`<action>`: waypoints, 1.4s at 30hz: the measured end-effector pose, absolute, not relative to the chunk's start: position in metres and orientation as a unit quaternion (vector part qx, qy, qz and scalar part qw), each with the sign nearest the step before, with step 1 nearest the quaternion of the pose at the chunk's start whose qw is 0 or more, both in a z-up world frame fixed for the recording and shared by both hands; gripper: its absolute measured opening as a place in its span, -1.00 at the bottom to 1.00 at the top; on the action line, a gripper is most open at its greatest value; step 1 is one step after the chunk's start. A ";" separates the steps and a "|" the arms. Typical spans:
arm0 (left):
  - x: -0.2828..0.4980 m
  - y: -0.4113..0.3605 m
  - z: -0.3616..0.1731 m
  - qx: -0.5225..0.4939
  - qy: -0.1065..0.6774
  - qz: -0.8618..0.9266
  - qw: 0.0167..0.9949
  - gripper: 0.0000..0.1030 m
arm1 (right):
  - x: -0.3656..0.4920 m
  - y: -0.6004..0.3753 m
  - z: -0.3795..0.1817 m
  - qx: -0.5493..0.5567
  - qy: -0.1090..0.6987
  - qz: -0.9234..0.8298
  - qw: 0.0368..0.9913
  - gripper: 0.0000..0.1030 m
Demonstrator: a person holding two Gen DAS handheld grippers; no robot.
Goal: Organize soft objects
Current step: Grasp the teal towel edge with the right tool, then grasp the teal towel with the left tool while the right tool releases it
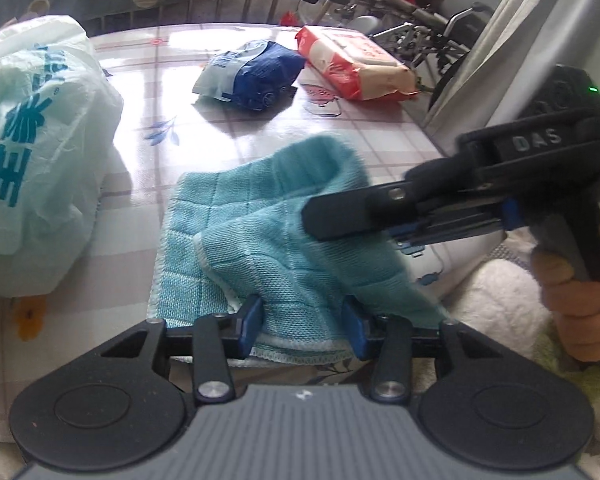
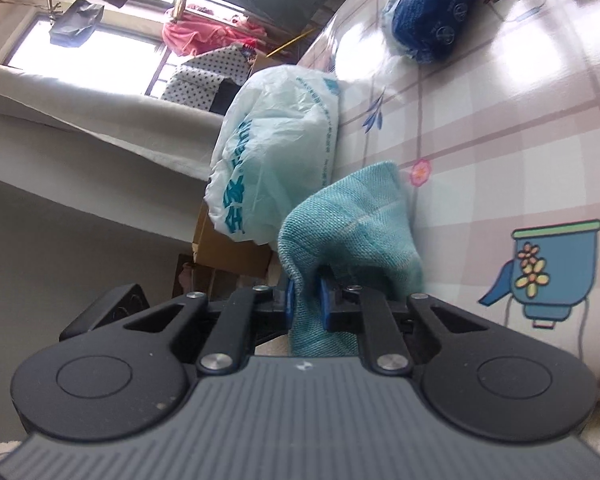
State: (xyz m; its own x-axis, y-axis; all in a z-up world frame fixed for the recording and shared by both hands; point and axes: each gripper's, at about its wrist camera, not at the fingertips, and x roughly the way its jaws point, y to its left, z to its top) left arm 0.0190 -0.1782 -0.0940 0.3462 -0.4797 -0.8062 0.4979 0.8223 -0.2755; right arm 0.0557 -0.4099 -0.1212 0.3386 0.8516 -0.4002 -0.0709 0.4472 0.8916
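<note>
cloth (image 1: 260, 236) on table (image 1: 380, 140), bag (image 1: 32, 152) left

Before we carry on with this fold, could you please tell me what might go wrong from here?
1. The right gripper pinches only a small bunch of the teal cloth, which could slip free.
2. The left gripper straddles the near edge with its fingers apart, so the cloth may drag along instead of folding.
3. The white plastic bag sits close by; a swing could nudge it.

left wrist: low, forward | right wrist: rolled sideways | shared: towel (image 1: 284, 232)
</note>
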 end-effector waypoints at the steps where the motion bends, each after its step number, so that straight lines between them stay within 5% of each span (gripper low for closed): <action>1: 0.022 -0.177 -0.095 0.002 0.489 -0.304 0.818 -0.08 | 0.060 -0.406 -0.123 0.411 0.480 0.329 0.701 -0.78; 12: 0.034 -0.150 -0.099 -0.071 0.504 -0.329 0.796 0.12 | 0.103 -0.363 -0.158 0.395 0.569 0.313 0.649 -0.78; 22: 0.023 -0.116 -0.064 -0.072 0.462 -0.309 0.828 0.53 | 0.112 -0.352 -0.165 0.382 0.593 0.296 0.644 -0.89; 30: 0.044 -0.110 -0.069 -0.114 0.478 -0.293 0.820 0.61 | 0.111 -0.360 -0.172 0.420 0.592 0.289 0.625 -0.84; 36: 0.056 -0.131 -0.086 -0.056 0.504 -0.257 0.823 0.62 | 0.111 -0.371 -0.186 0.476 0.590 0.288 0.586 -0.79; 39: 0.059 -0.139 -0.094 -0.039 0.511 -0.246 0.823 0.58 | 0.110 -0.375 -0.188 0.491 0.585 0.294 0.575 -0.68; 42: 0.061 -0.144 -0.100 -0.024 0.522 -0.234 0.820 0.39 | 0.110 -0.378 -0.184 0.506 0.573 0.309 0.566 -0.26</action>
